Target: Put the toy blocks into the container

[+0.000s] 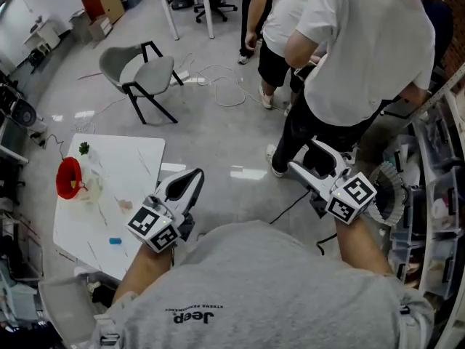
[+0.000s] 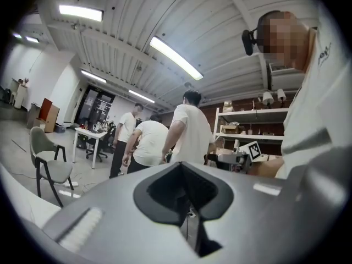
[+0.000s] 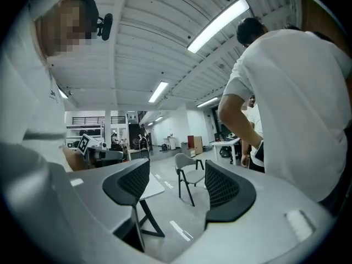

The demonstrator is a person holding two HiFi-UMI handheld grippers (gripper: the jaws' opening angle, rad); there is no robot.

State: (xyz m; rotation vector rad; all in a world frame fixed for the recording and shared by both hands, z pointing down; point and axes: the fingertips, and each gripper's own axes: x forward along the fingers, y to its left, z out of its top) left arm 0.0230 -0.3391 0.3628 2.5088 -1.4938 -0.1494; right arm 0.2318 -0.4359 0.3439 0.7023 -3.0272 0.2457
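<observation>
A small blue toy block (image 1: 115,241) lies on the white table (image 1: 138,158), near its front edge, and the red container (image 1: 69,178) sits toward the table's left edge. The block looks light, hard and smooth, probably best pinched across two flat sides. Off the table's right side, the left gripper (image 2: 184,188) has its jaws pressed together and empty, while the right gripper (image 3: 173,183) has its jaws wide apart, holding nothing

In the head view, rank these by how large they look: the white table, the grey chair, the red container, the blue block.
1. white table
2. grey chair; it stands farther from the camera, so its place against the table is less sure
3. red container
4. blue block, clearly the smallest
</observation>
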